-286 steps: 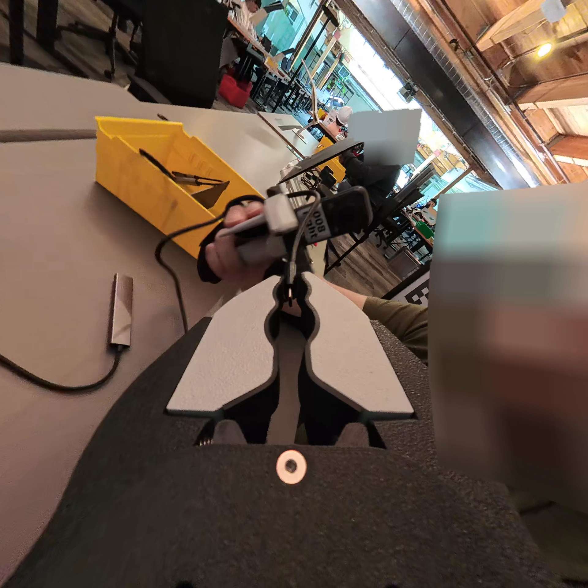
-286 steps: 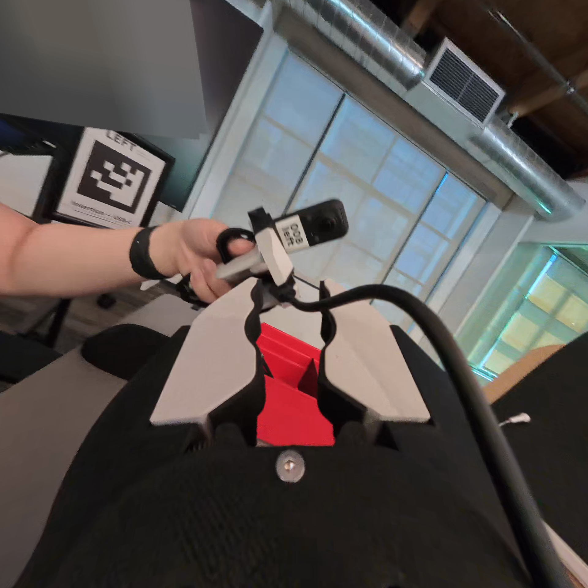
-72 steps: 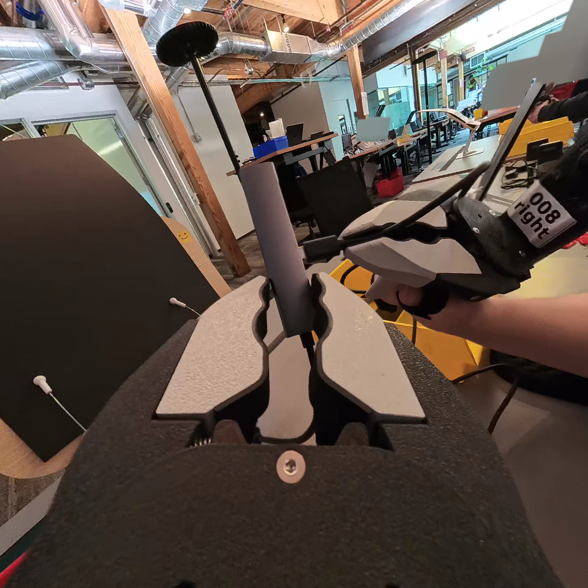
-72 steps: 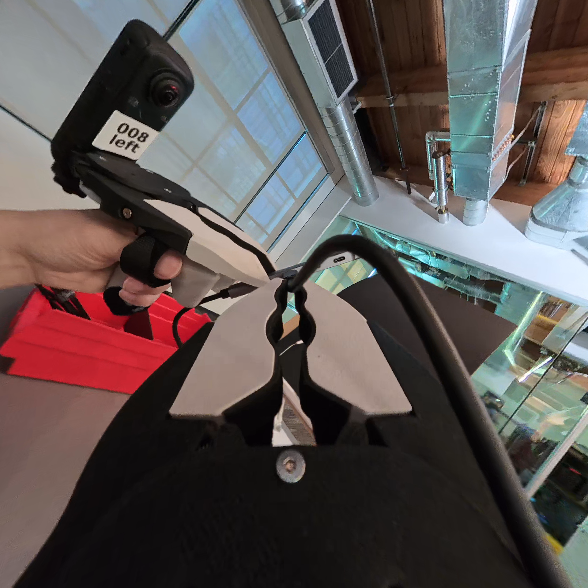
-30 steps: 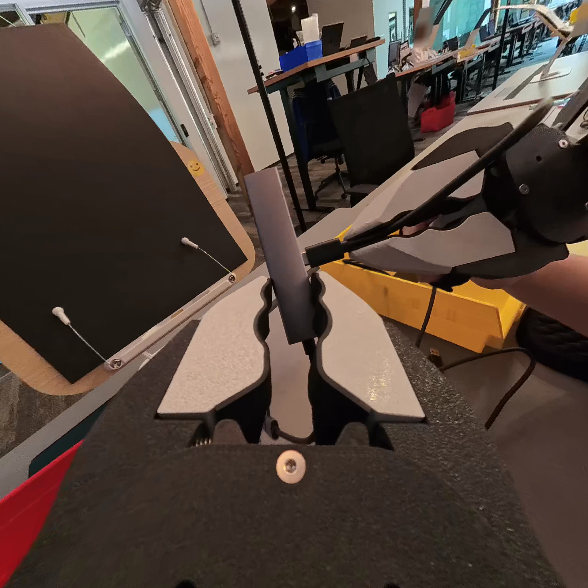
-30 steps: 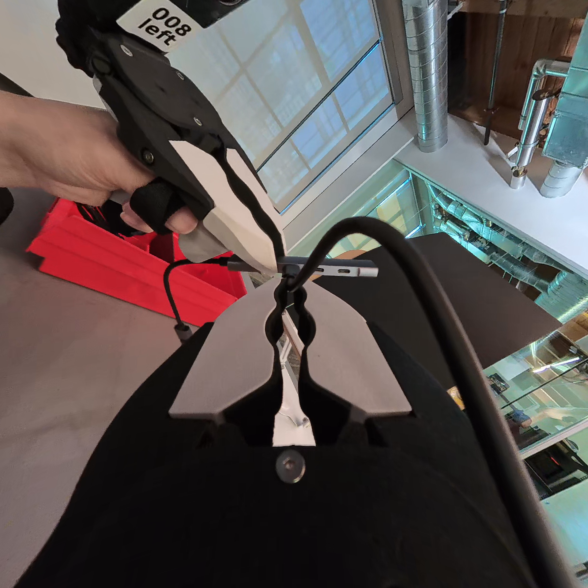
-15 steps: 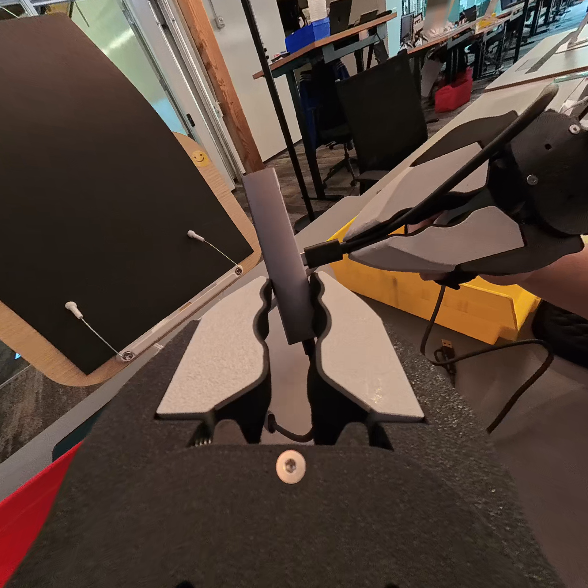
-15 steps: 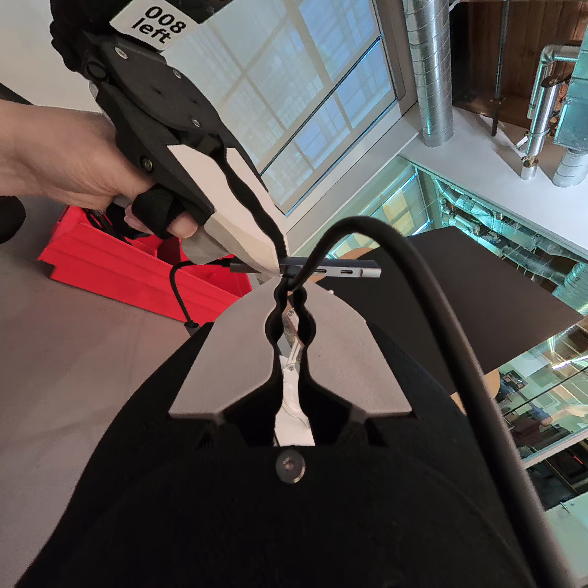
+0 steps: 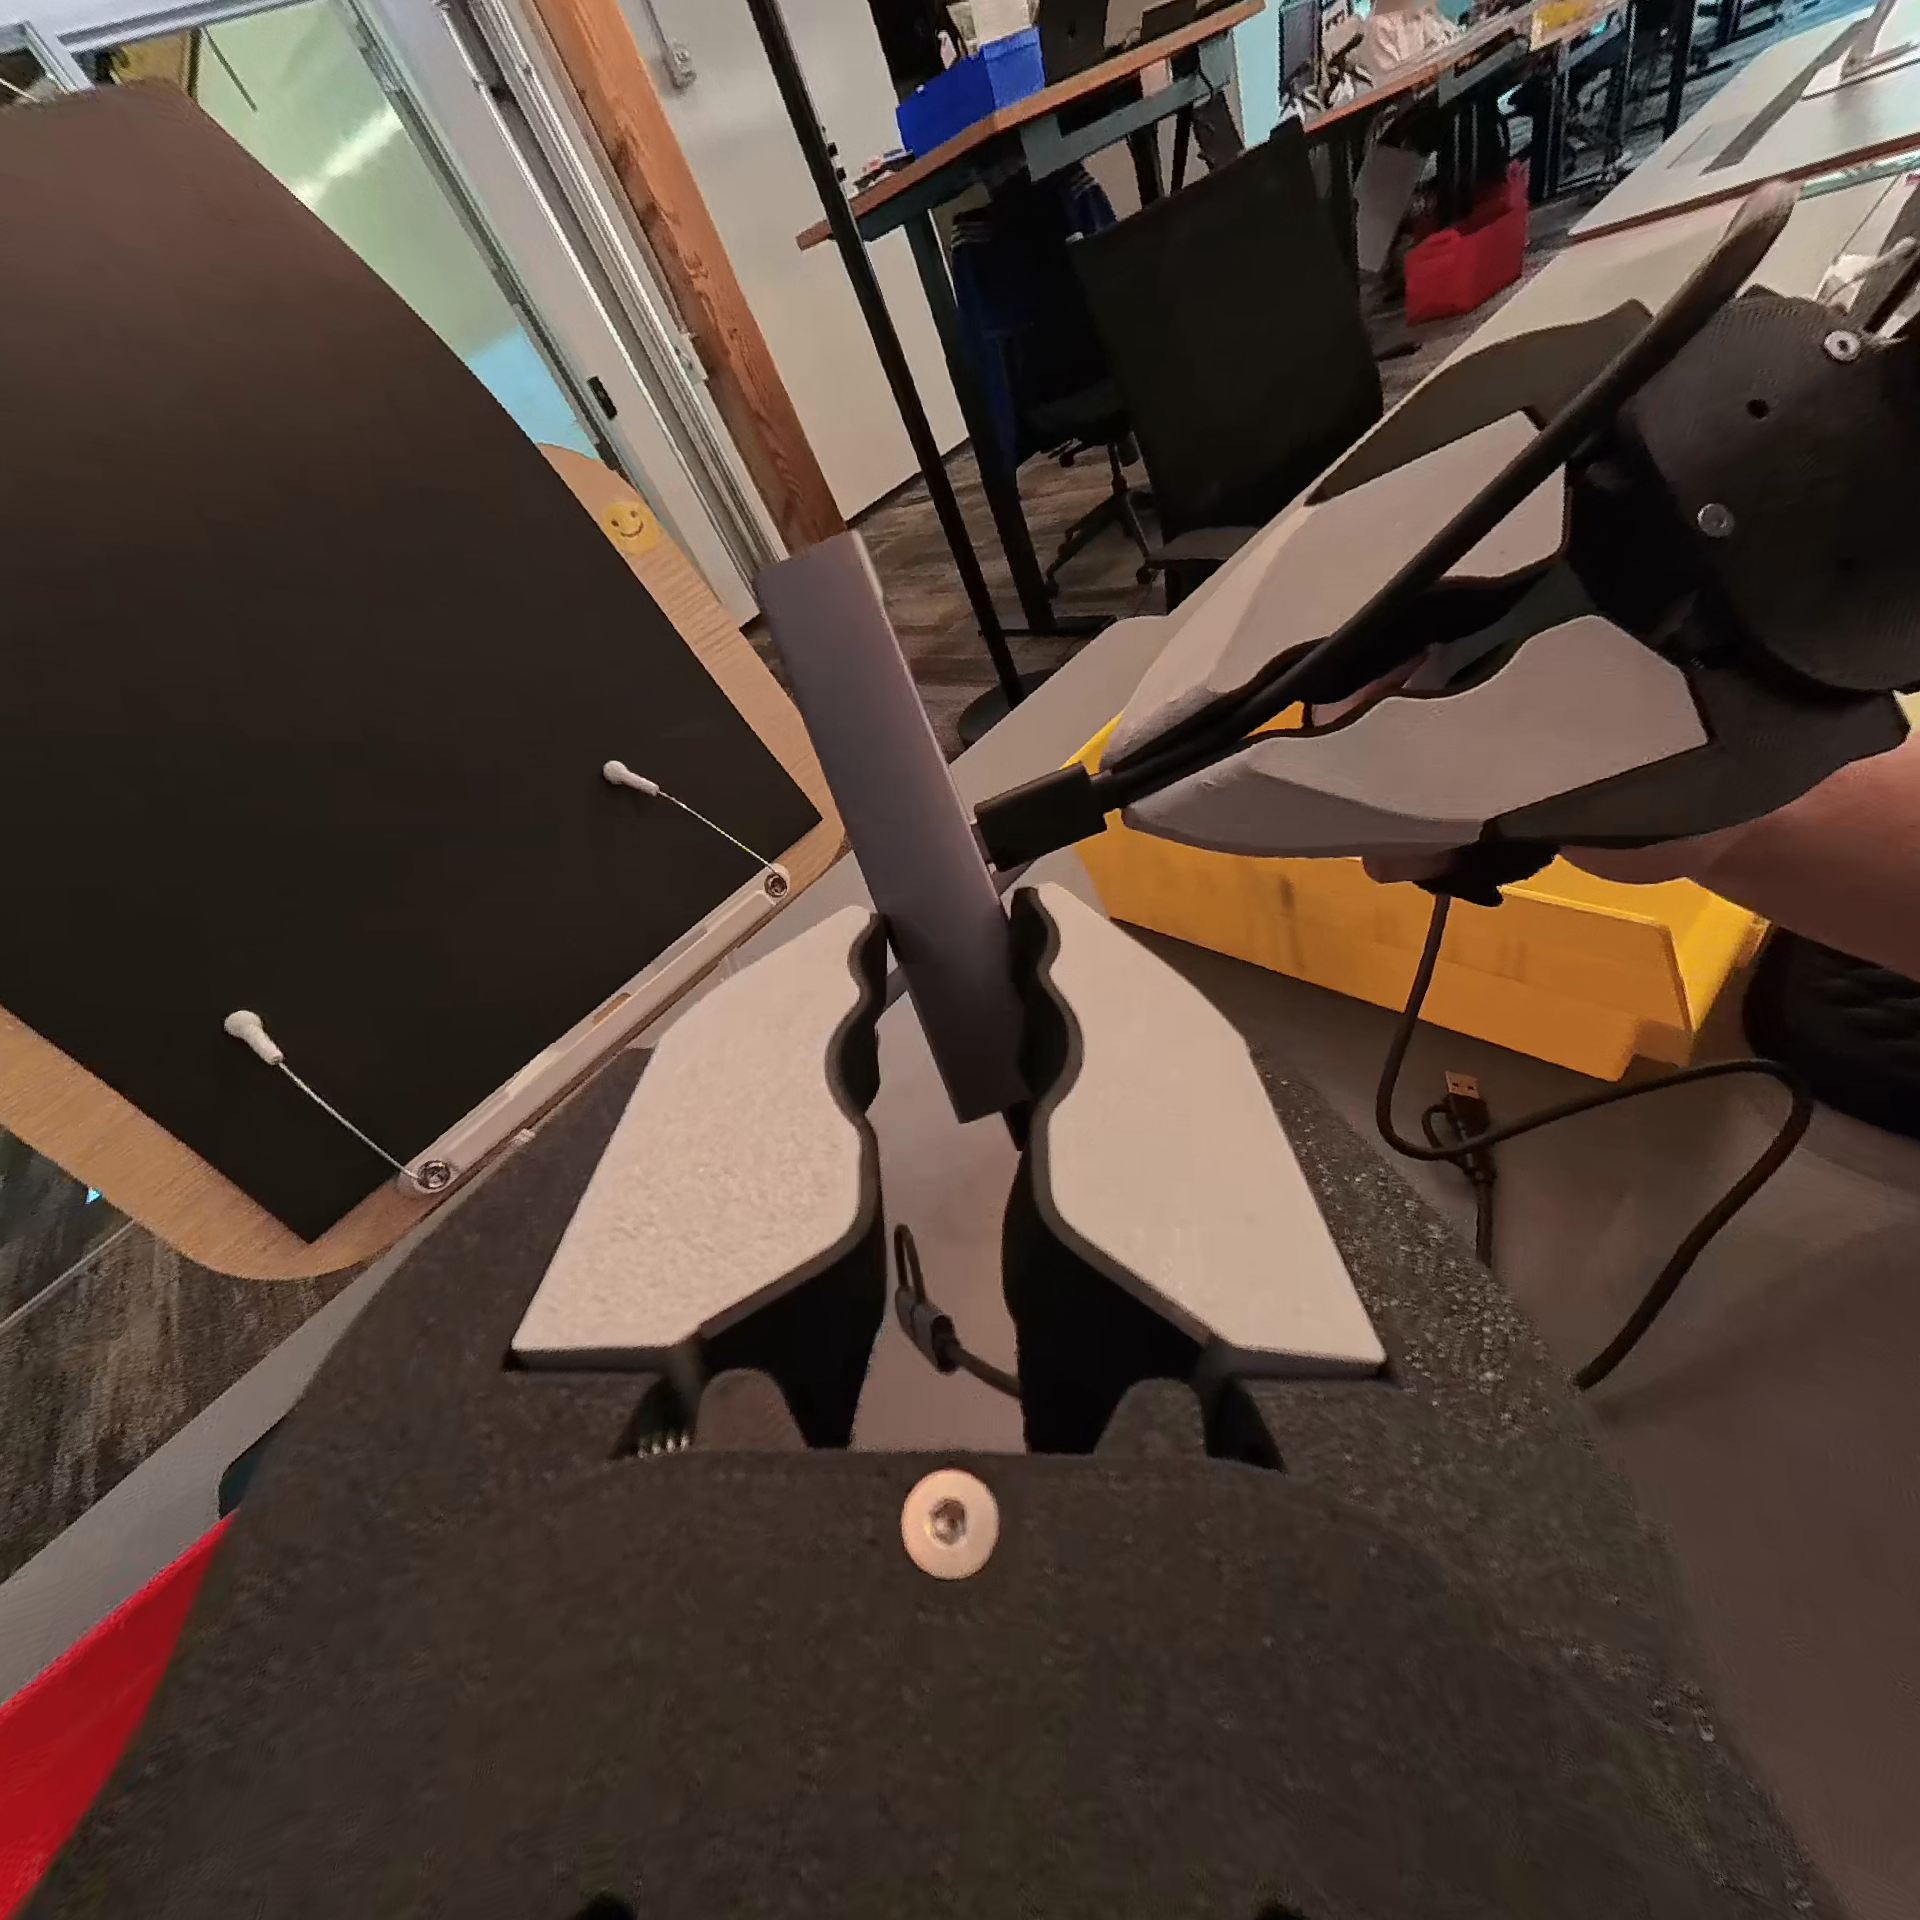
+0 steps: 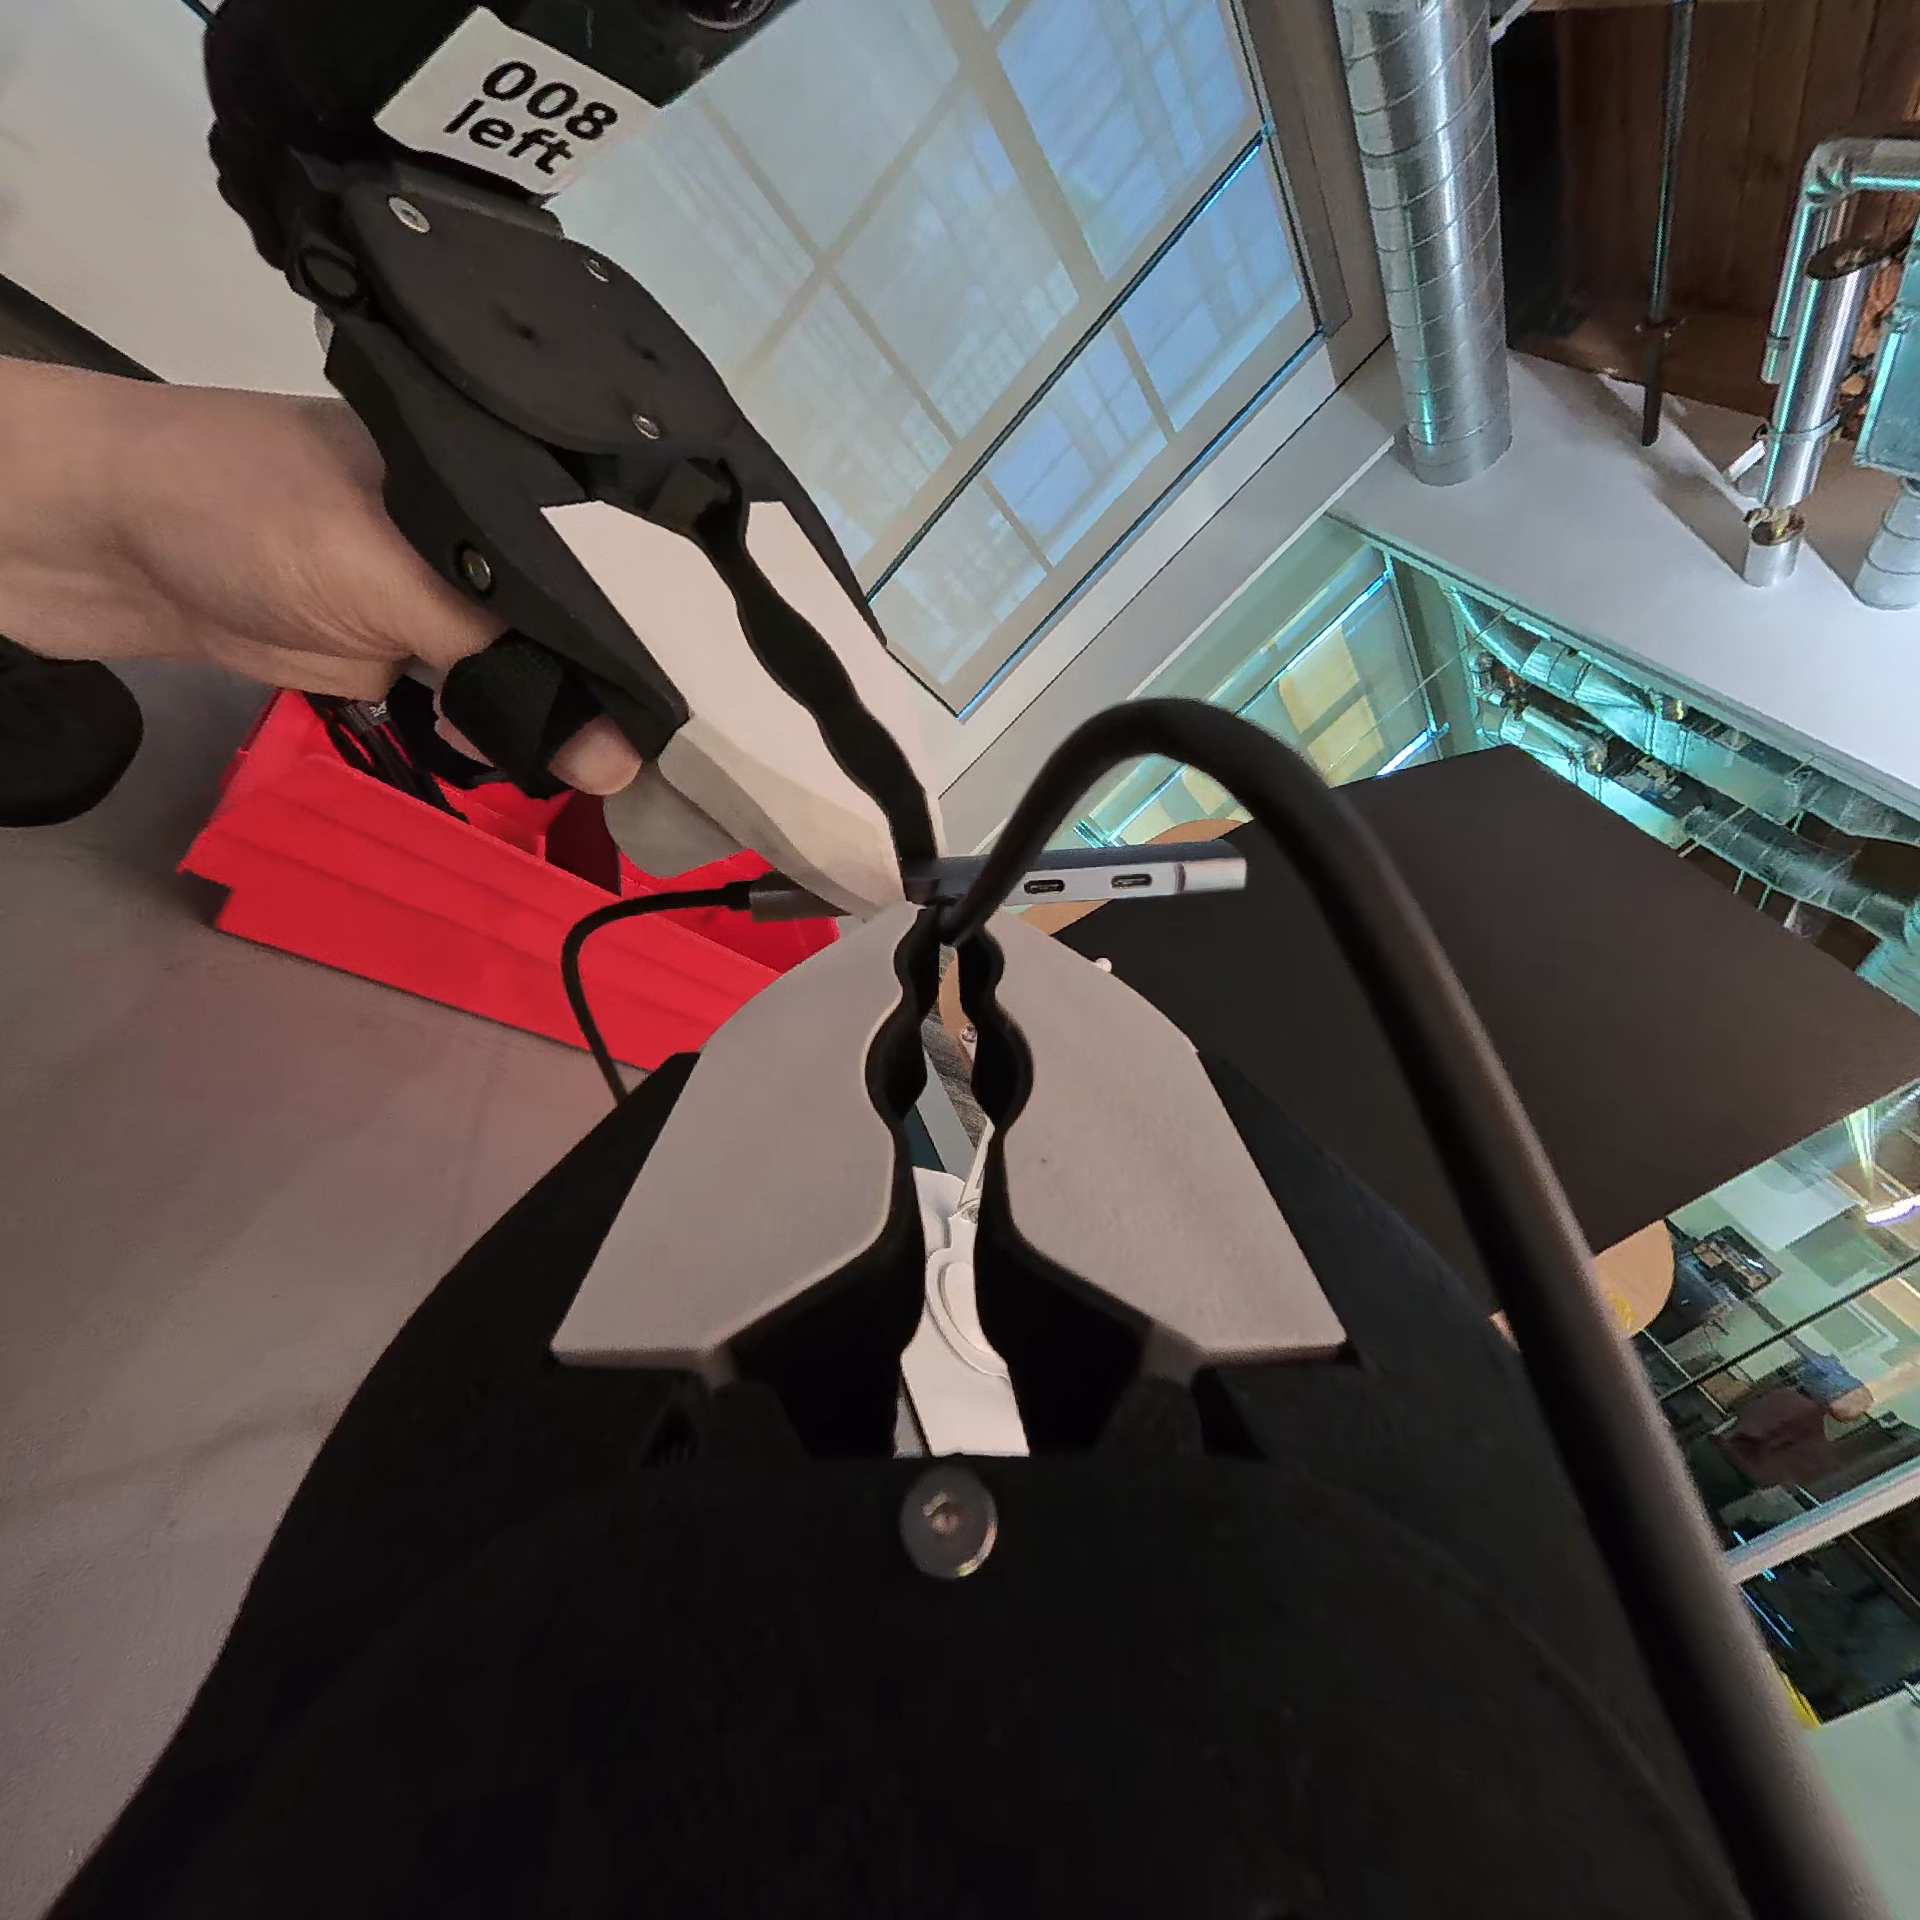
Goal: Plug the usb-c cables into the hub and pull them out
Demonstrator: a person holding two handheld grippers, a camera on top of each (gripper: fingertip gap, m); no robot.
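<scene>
The left gripper point(image 9: 951, 935) pinches the low end of the gray hub point(image 9: 894, 790), so the hub sticks up and away from its fingers like a long stick. The right gripper point(image 10: 951, 920) squeezes the black cable point(image 10: 1299, 831) just behind its plug point(image 9: 1039, 826). The plug comes at the hub from the side, across its long way, and its tip touches the hub's edge. I cannot tell if it is fully in. Two more ports point(image 10: 1081, 885) sit farther along the hub, empty.

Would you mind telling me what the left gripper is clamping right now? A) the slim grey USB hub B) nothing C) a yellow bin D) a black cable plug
A: the left gripper pinches the lower end of the USB hub, while the right gripper holds the black USB-C cable at the hub's side.
</scene>
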